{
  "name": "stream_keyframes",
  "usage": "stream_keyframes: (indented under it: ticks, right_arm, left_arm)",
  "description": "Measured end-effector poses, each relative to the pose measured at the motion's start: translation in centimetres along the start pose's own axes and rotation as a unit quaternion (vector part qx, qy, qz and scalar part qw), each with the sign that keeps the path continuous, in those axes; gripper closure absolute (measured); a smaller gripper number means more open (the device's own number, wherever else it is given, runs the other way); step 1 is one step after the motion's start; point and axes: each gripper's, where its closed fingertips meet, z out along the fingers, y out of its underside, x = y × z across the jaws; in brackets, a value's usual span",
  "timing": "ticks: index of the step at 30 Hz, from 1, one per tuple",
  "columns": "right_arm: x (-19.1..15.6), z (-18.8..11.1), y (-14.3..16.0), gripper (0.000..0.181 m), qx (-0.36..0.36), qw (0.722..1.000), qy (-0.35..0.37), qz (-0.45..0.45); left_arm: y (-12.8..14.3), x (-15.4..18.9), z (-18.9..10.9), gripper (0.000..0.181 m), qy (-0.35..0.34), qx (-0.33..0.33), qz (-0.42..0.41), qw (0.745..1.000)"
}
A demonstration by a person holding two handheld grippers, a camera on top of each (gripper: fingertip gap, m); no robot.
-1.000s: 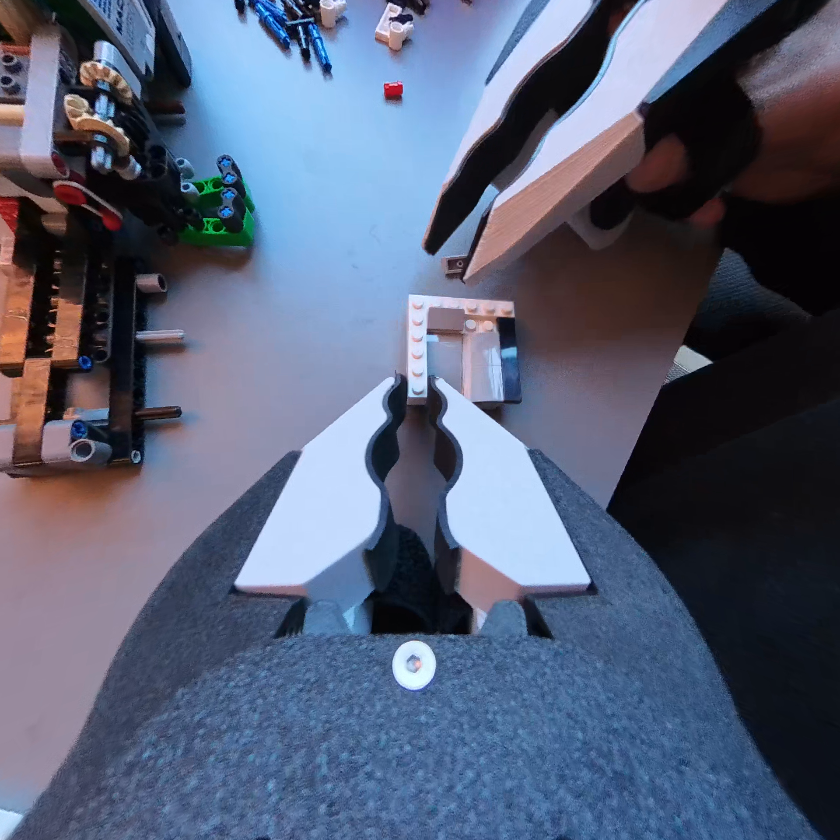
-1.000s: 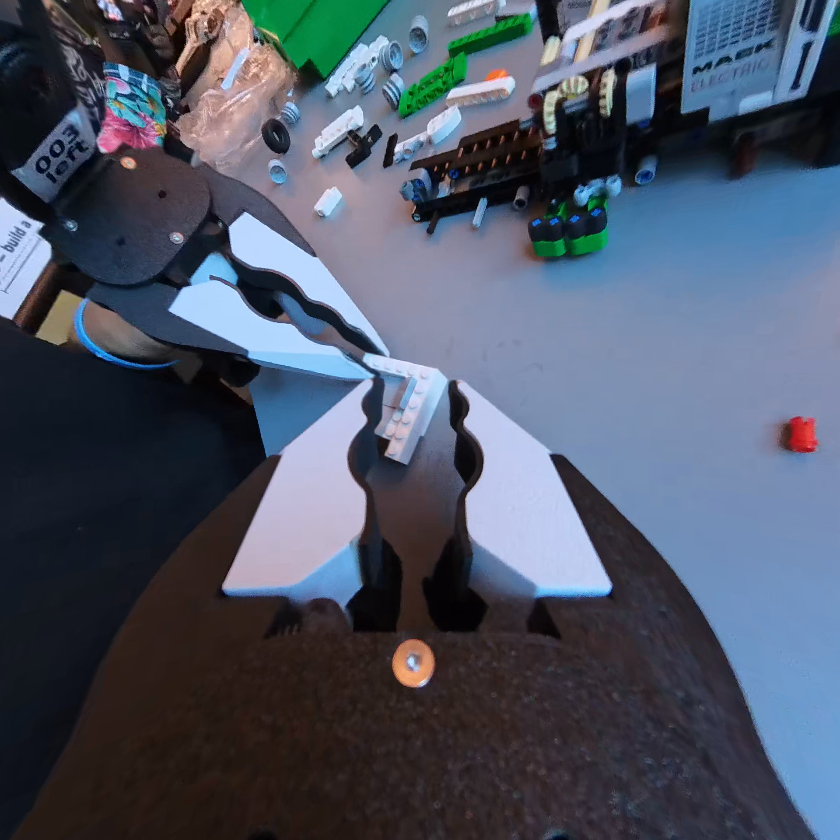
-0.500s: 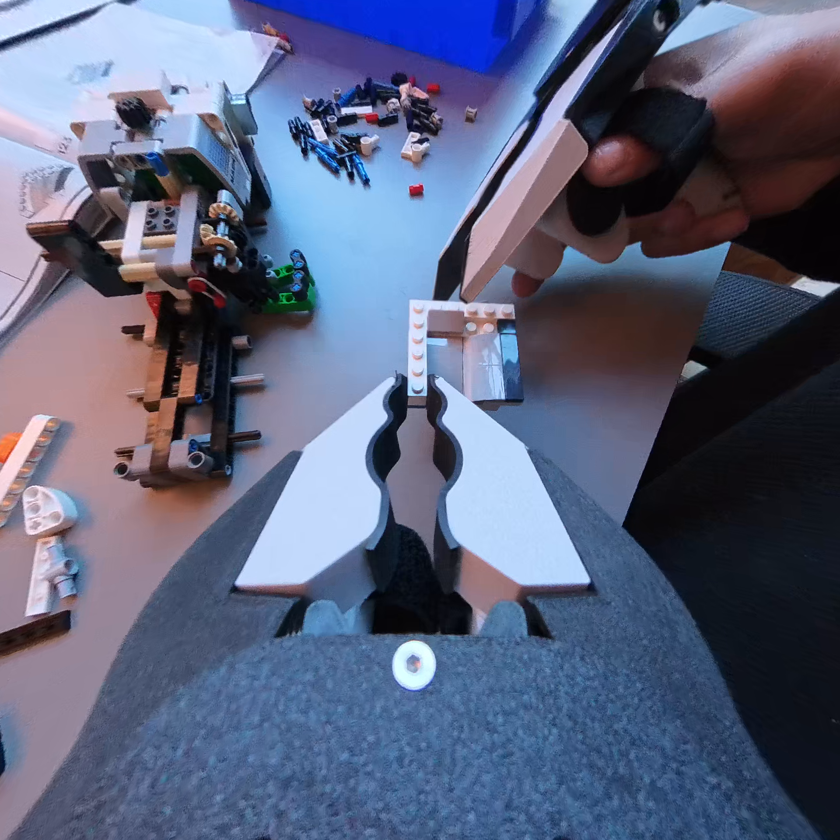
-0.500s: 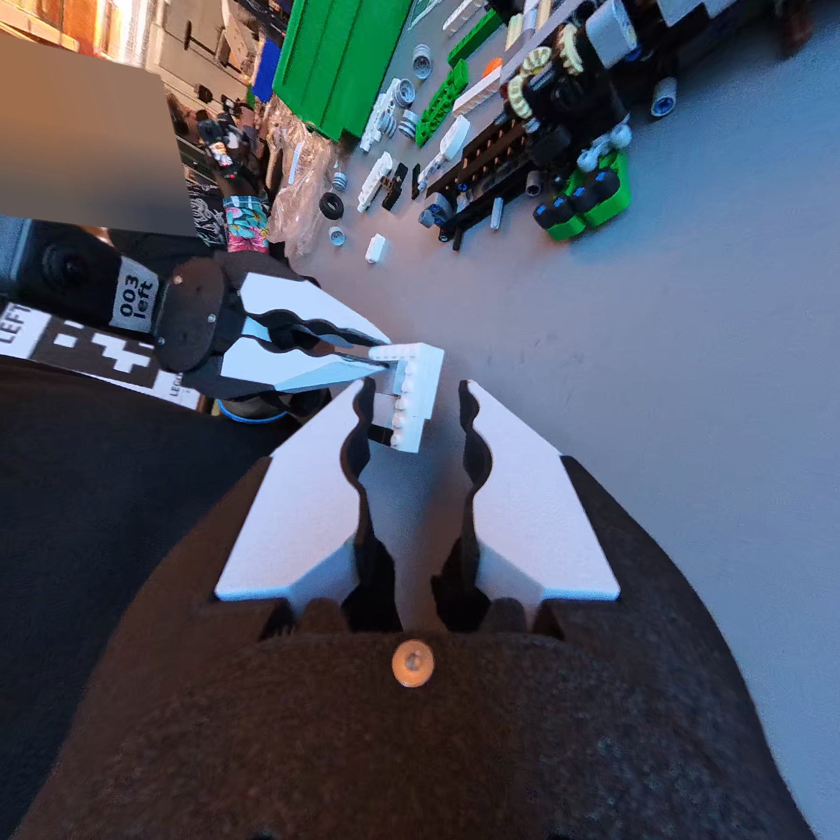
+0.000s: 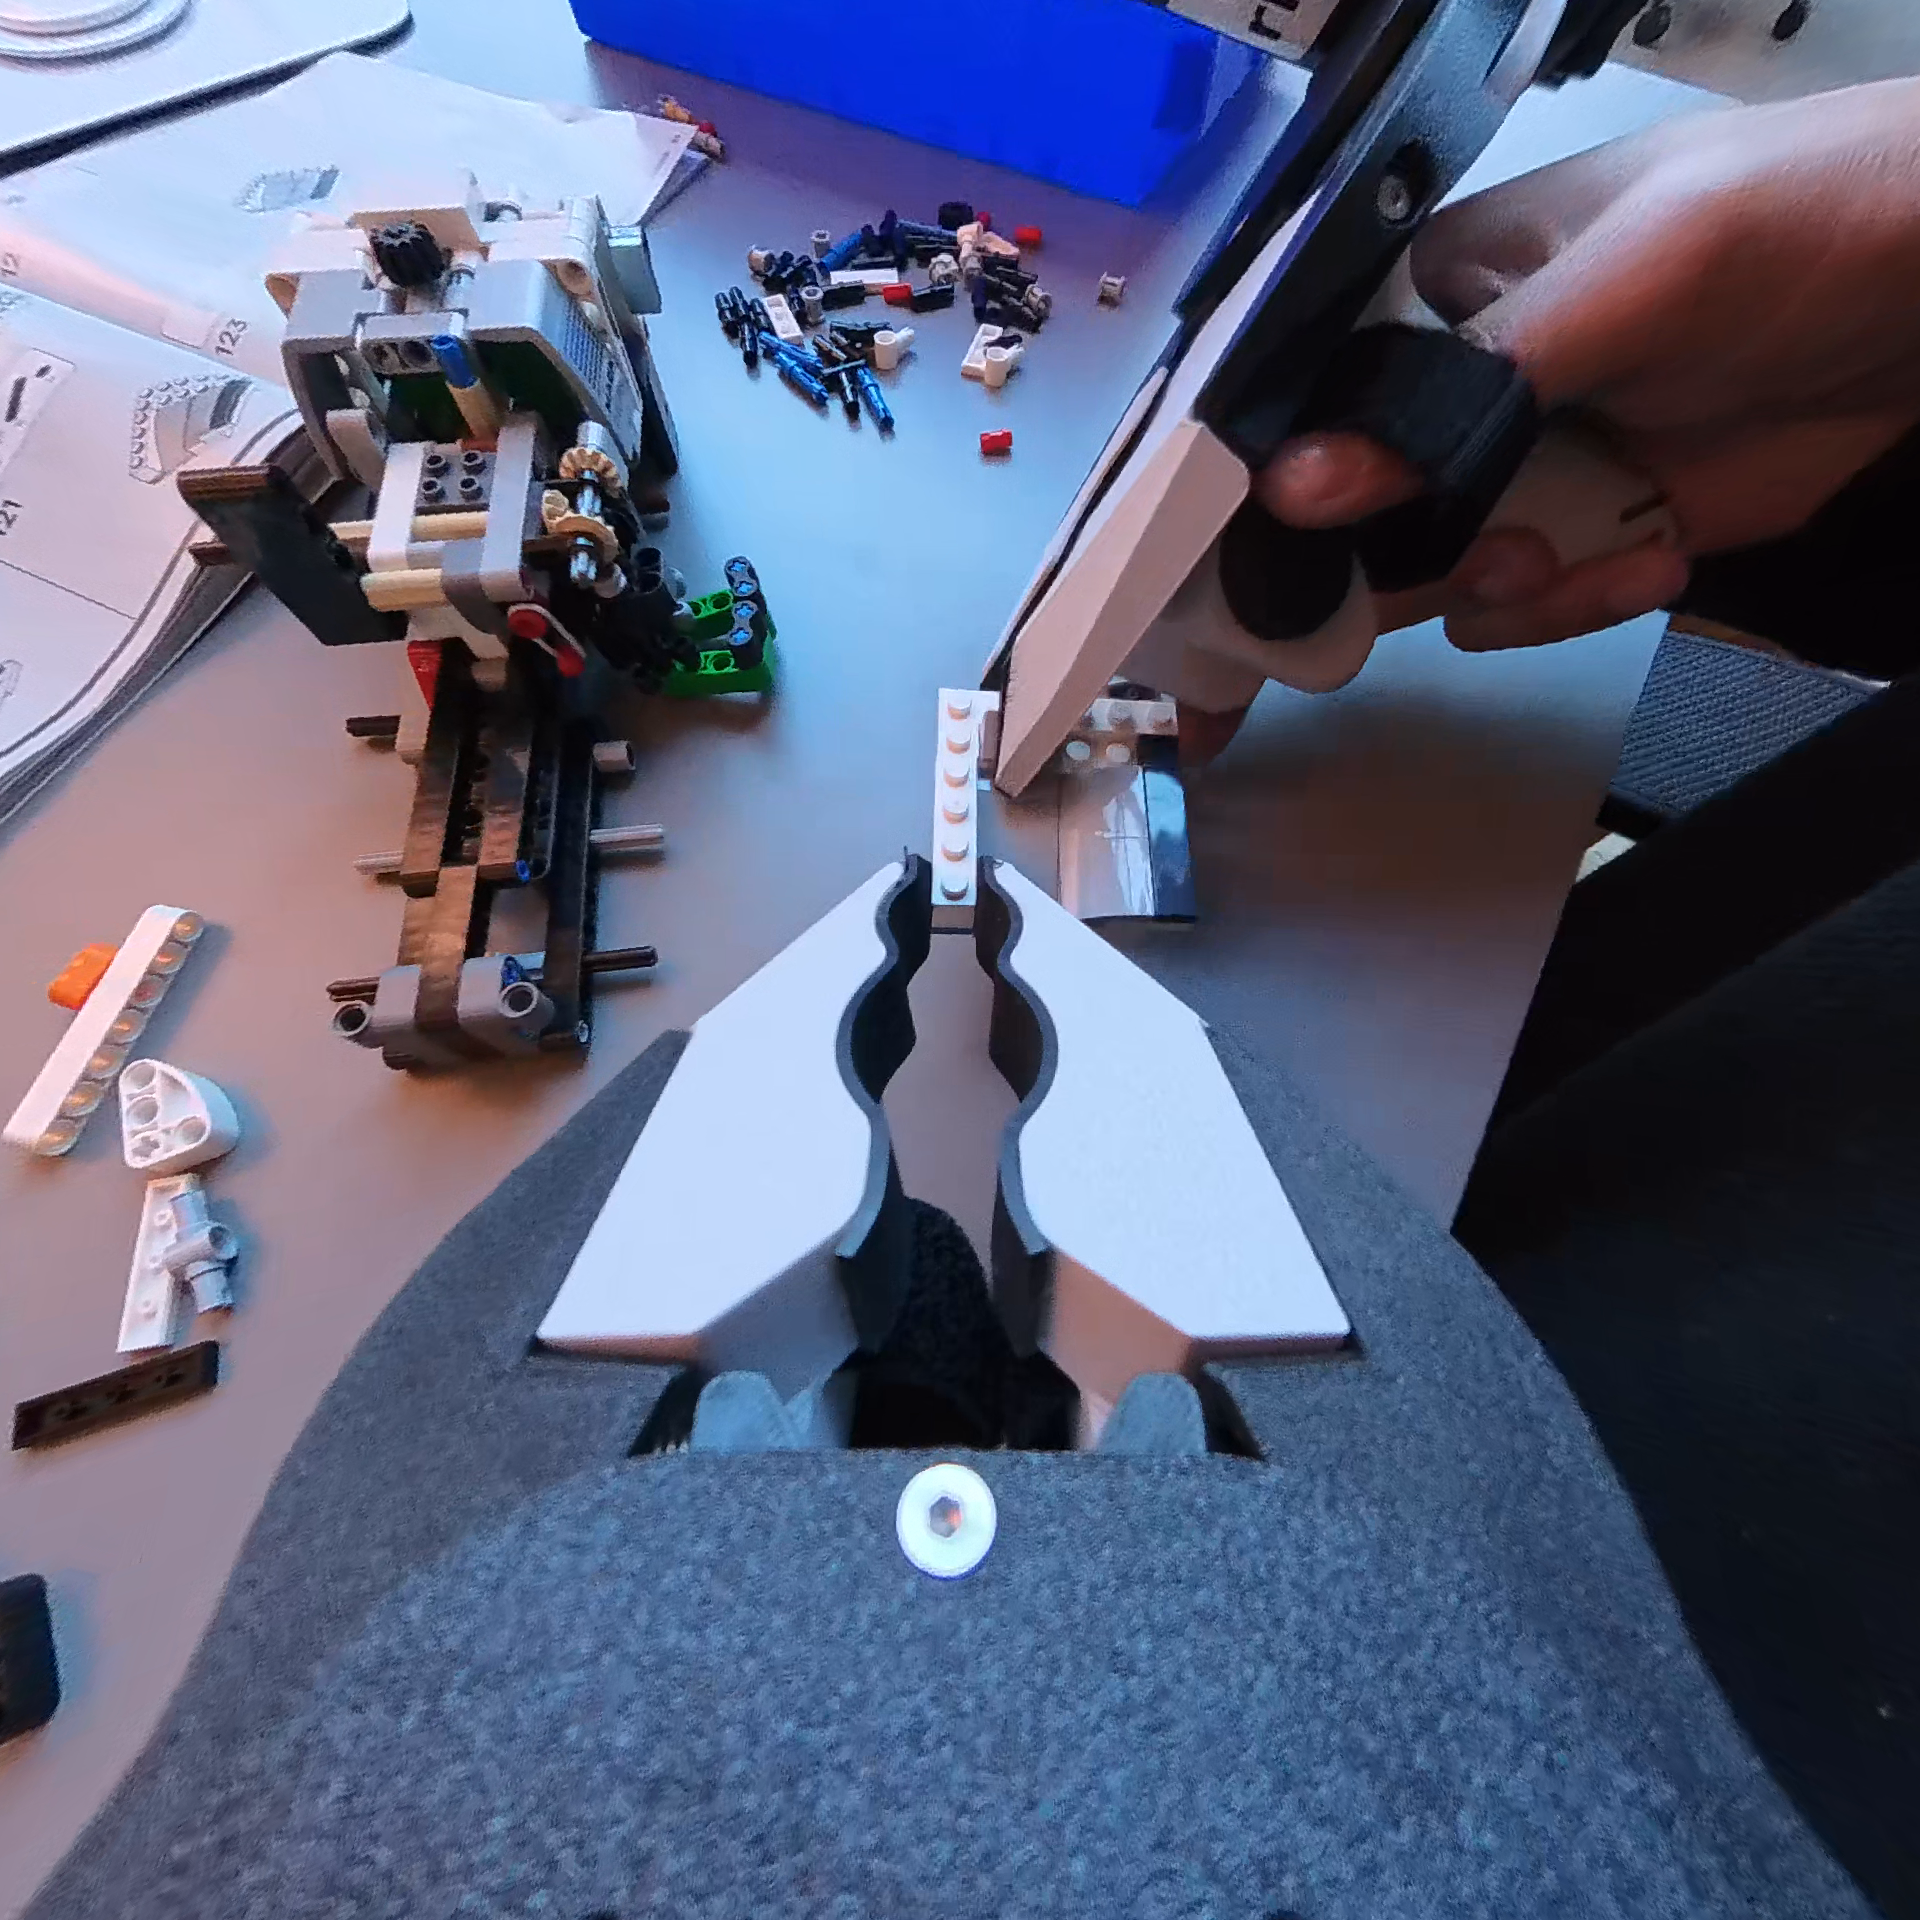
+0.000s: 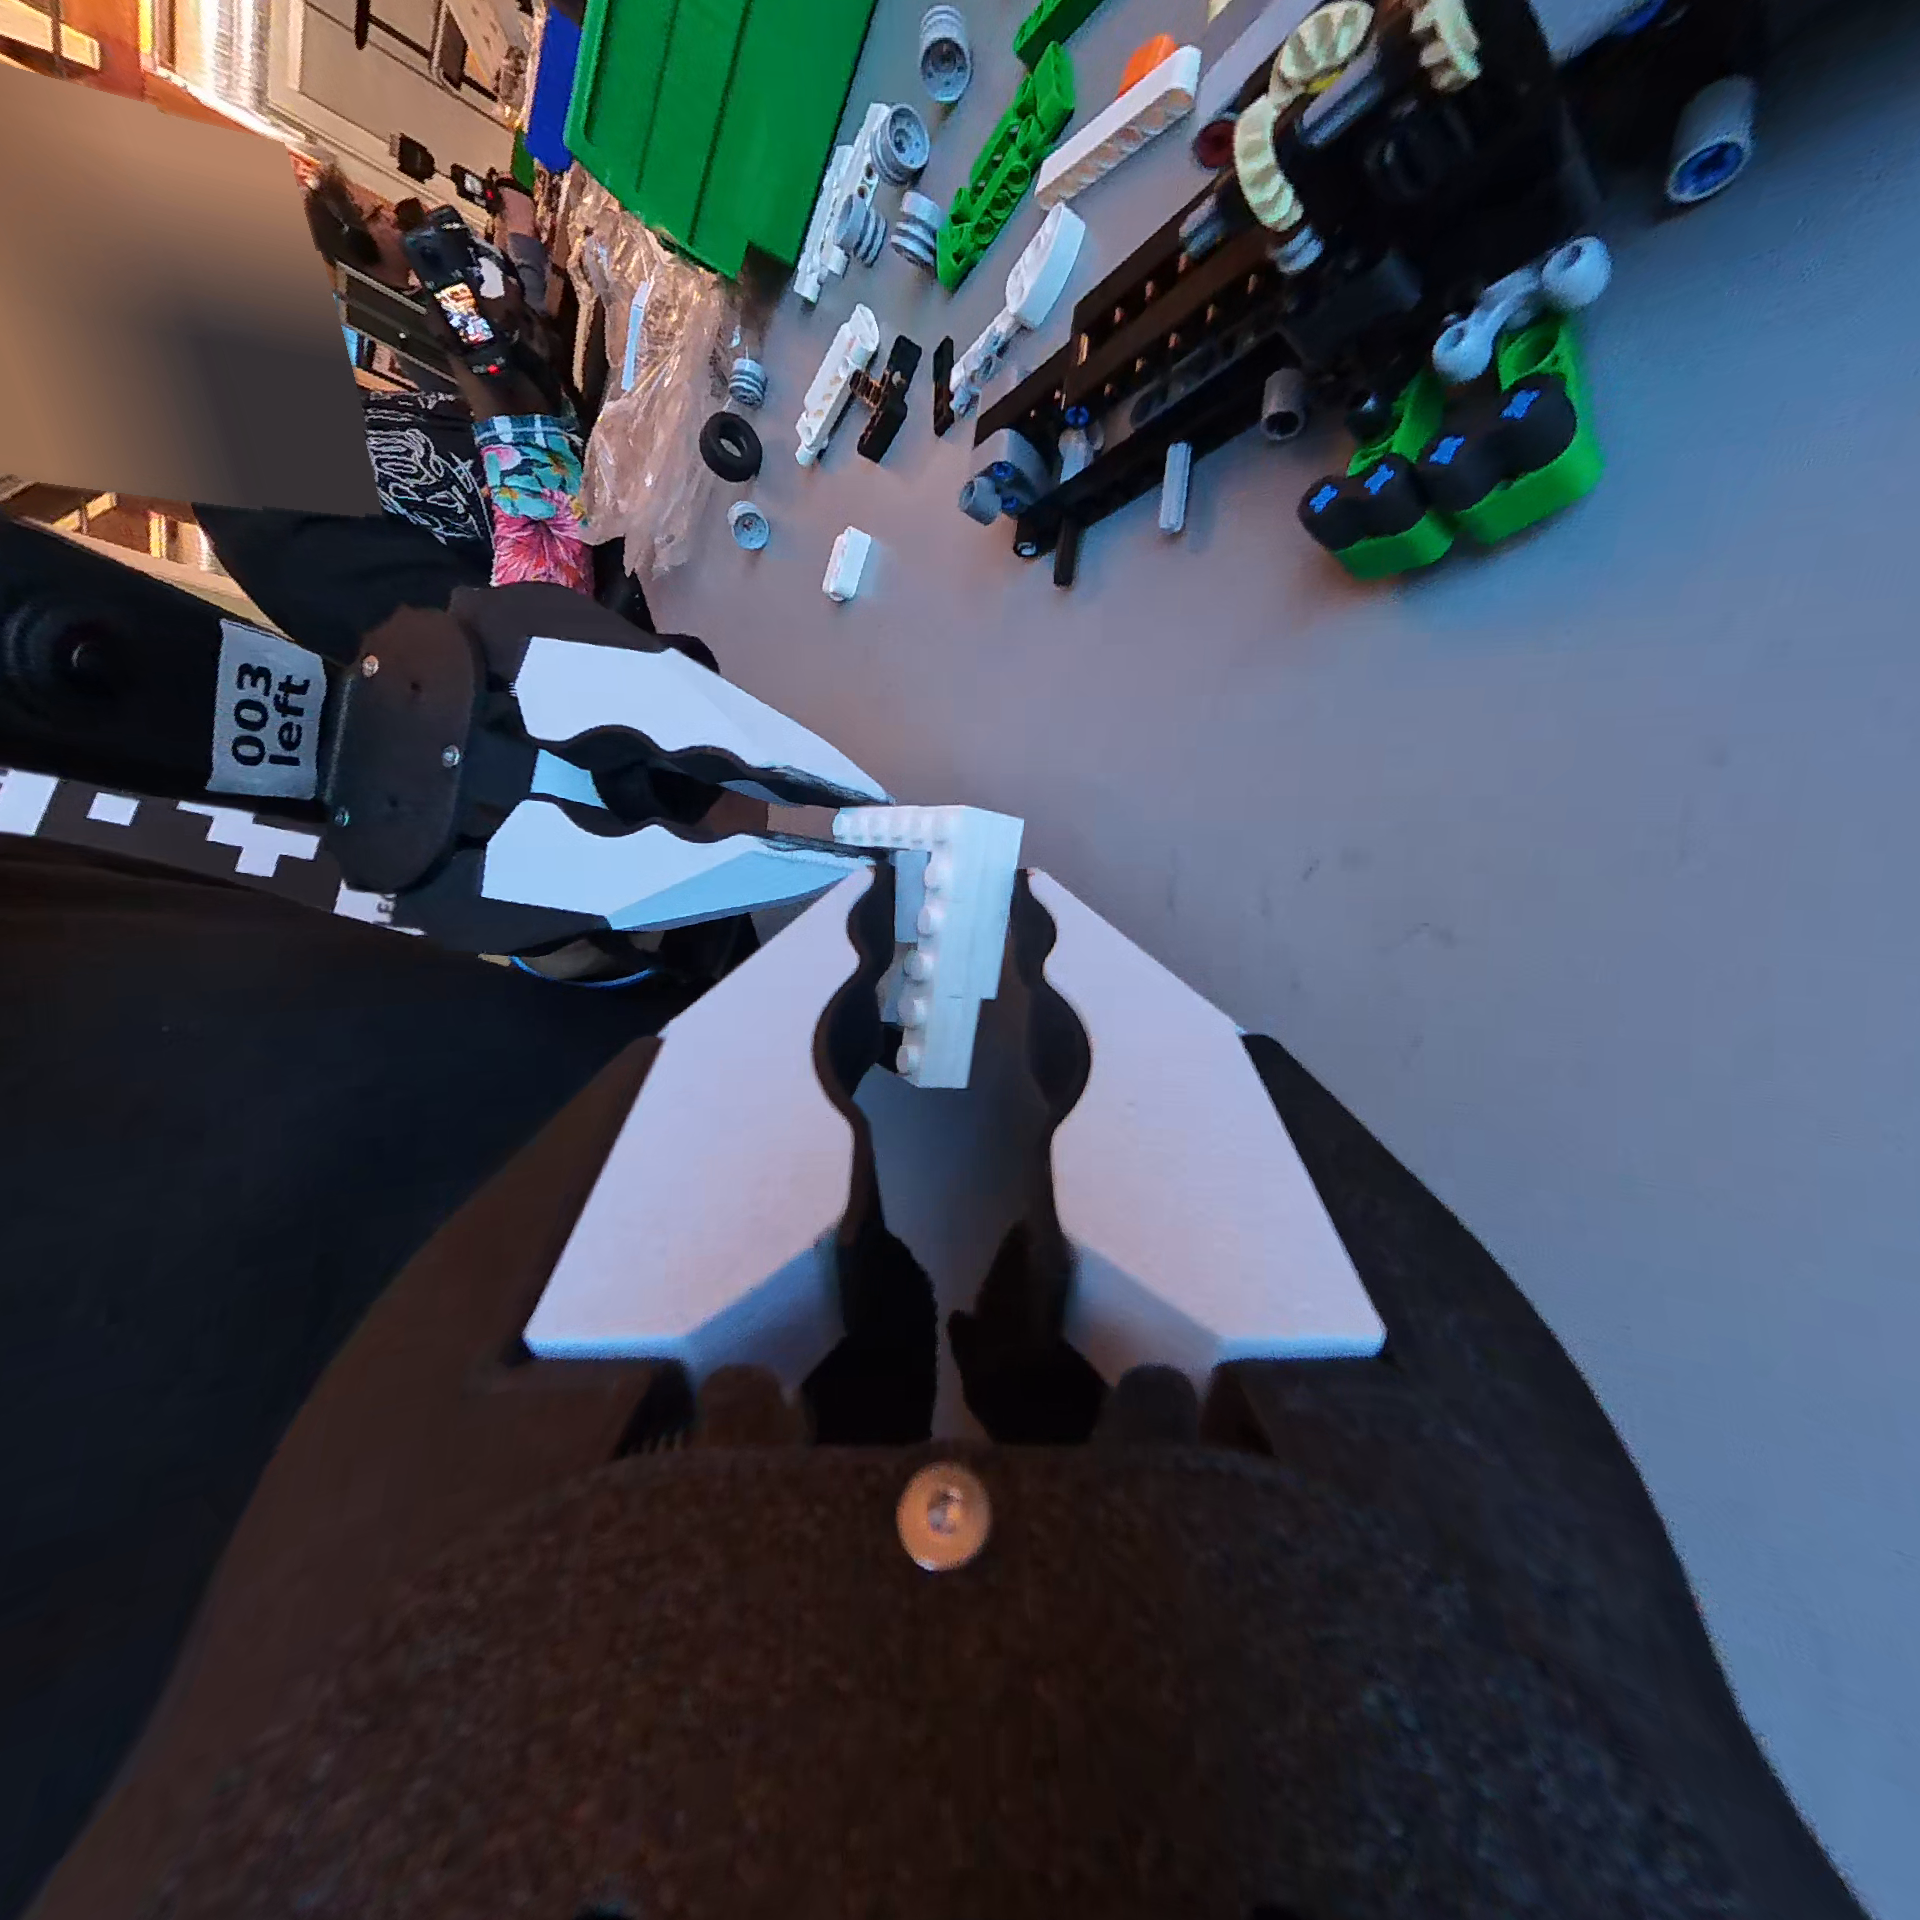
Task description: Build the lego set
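While the left gripper [image 5: 954,888] jaws pinch one arm of the white, studded, L-shaped plastic plate assembly [image 6: 951,935], above the grey matte tabletop [image 5: 852,582], the right gripper [image 6: 948,883] jaws straddle its other arm, seemingly not yet clamped. Risk: twisting may pop plates apart; smooth plastic could slip.

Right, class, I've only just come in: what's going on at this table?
A person is building a Lego set with a hand-held gripper in each hand. The left gripper is pinched shut on one end of a white L-shaped plate assembly, holding it near the table edge. The right gripper has its fingers around the other arm of that piece, though whether it is gripping is unclear. The half-built black and grey model and loose parts lie untouched on the table.
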Motion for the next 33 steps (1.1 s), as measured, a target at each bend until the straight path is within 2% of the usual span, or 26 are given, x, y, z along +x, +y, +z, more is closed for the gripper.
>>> stream_keyframes:
  ticks: [10, 18, 23, 25, 30, 33]
  right_arm:
    - [-0.3, 0.0, -0.5, 0.162, 0.008, 0.999, -0.023, 0.024]
    - [0.0, -0.3, -0.6, 0.163, 0.011, 1.000, -0.001, -0.010]
    - [-0.4, -0.5, -1.0, 0.162, 0.023, 1.000, -0.011, 0.002]
    - [-0.7, -0.4, -1.1, 0.153, 0.021, 0.999, -0.027, 0.012]
    - [-1.1, -0.7, -1.3, 0.153, 0.034, 0.998, -0.048, 0.030]
    - [-1.0, -0.8, -1.4, 0.160, 0.042, 0.997, -0.051, 0.043]
  left_arm:
    - [-0.5, -0.2, -0.3, 0.174, -0.017, 0.019, 0.037, 0.999]
    - [-0.7, -0.3, 0.1, 0.174, -0.044, 0.017, 0.084, 0.995]
    - [-1.0, -0.4, -0.1, 0.174, -0.042, 0.025, 0.076, 0.996]
    - [-0.9, -0.5, 0.0, 0.174, -0.043, 0.021, 0.073, 0.996]
    - [-1.0, -0.5, -0.1, 0.174, -0.031, 0.027, 0.041, 0.998]
    - [-1.1, -0.4, -0.1, 0.174, -0.026, 0.031, 0.029, 0.999]
